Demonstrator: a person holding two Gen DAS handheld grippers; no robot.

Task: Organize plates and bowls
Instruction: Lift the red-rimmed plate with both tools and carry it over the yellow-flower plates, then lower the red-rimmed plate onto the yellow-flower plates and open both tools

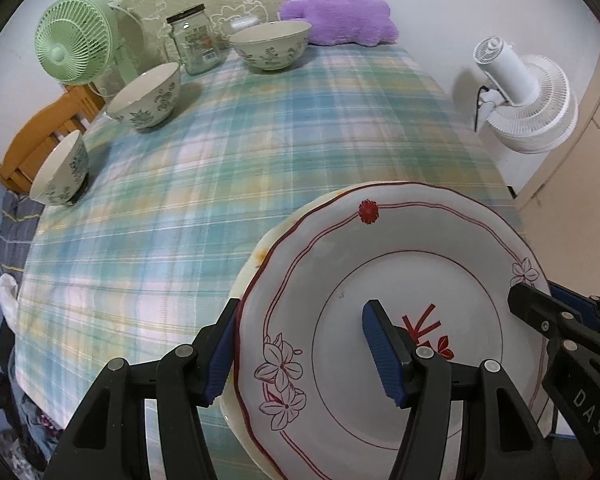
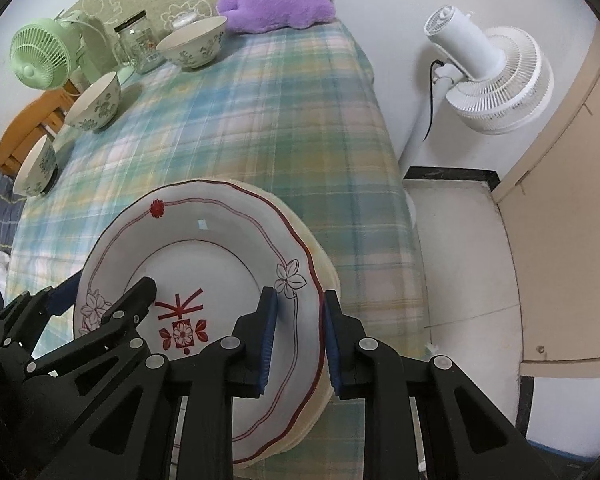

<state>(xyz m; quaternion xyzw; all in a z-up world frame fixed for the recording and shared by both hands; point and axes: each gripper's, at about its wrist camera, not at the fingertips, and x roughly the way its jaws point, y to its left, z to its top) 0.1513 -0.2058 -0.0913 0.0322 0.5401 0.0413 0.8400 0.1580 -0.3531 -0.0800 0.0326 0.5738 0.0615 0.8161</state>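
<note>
Plaid cloth [image 1: 220, 200]; plate [image 1: 380, 280] rim between fingers [image 2: 268, 332].

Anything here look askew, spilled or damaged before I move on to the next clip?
Nothing is spilled or broken. The red-trimmed plate sits off-centre on the cream plate beneath, whose rim pokes out on one side. The three bowls stand scattered along the far left edge of the plaid cloth, unstacked. The right gripper straddles both plates' rims.

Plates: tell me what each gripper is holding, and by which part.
Both straddle the plate stack. The right gripper pinches its right rim; the left gripper spans the left rim, one finger over the top plate, grip unclear.
</note>
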